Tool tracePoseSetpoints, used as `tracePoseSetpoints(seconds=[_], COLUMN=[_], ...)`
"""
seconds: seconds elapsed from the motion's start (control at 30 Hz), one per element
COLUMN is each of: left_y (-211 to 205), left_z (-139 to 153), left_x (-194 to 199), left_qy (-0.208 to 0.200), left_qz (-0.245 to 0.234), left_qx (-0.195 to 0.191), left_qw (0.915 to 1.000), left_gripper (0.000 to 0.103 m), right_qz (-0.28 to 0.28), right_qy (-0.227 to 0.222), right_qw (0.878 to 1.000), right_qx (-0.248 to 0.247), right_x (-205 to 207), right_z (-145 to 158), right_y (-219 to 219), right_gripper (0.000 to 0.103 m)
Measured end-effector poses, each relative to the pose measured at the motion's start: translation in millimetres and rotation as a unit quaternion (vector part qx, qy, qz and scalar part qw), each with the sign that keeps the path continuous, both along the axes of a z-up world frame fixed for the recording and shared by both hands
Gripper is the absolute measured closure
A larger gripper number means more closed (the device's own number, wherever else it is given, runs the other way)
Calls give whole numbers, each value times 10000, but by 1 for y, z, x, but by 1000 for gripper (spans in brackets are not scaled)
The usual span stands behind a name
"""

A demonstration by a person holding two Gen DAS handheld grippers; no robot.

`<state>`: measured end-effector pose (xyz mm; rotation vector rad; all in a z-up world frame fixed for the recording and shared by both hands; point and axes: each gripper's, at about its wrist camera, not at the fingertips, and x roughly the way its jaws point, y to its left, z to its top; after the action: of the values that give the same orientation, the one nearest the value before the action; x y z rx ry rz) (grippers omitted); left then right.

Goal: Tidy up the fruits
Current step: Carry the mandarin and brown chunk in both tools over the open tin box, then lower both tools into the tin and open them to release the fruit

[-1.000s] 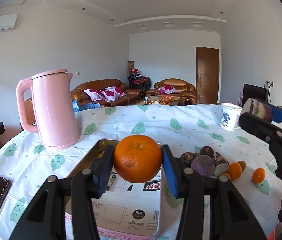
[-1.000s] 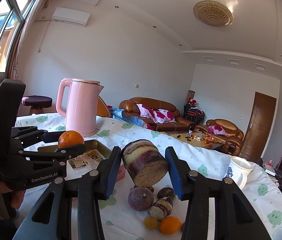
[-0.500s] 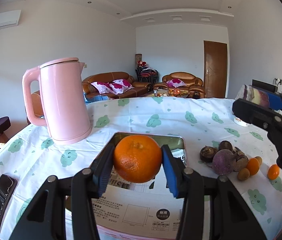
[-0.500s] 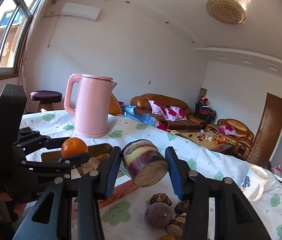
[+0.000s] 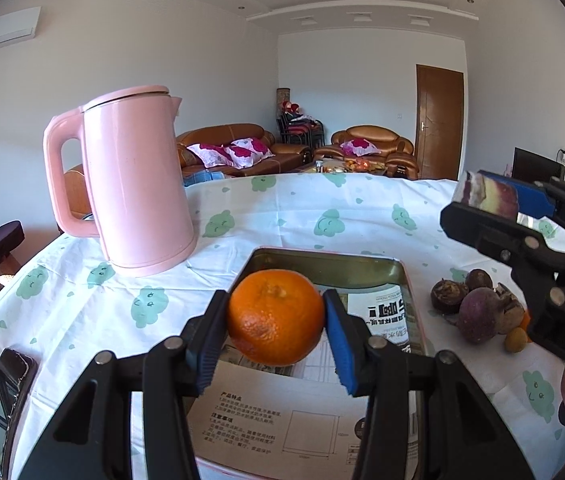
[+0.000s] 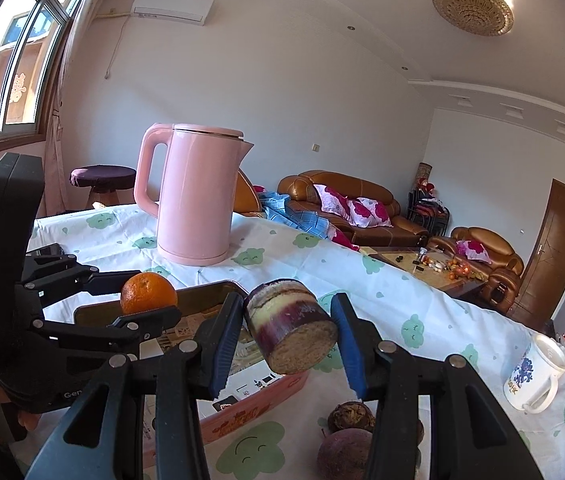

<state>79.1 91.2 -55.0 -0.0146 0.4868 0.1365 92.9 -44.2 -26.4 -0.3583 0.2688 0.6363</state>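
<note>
My left gripper [image 5: 276,320] is shut on an orange [image 5: 275,316] and holds it above the open tin box [image 5: 322,266], which has printed leaflets inside. My right gripper [image 6: 288,334] is shut on a cut piece of purple sugarcane [image 6: 290,332], above the box's right edge [image 6: 242,408]. In the right wrist view the left gripper with the orange [image 6: 147,293] is to the left. In the left wrist view the right gripper with the sugarcane [image 5: 486,196] is at the right. A heap of purple and brown fruits [image 5: 478,308] and small oranges lies right of the box.
A pink kettle [image 5: 134,184] stands on the clouded tablecloth behind and left of the box. A phone [image 5: 0,404] lies at the table's near left edge. A white mug [image 6: 534,376] stands at the far right. Sofas and a door are beyond the table.
Both grippers have moved forward and lower over the table. The orange now hangs above the tin box, and the kettle looks closer. Both grips are unchanged.
</note>
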Motion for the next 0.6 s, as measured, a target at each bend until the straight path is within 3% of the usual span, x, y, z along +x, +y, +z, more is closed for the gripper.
tracePoseSetpoints(seconds=[0.6], left_y=[21], left_z=[-10], left_x=[23], left_qy=[546], left_qz=[14], left_qx=[-24], left_qw=[9985], left_gripper=[54], right_qz=[136], right_qy=[965], right_qw=[9951], right_qx=[-193], right_x=[37], right_z=[-42], right_y=[39], right_gripper=[55])
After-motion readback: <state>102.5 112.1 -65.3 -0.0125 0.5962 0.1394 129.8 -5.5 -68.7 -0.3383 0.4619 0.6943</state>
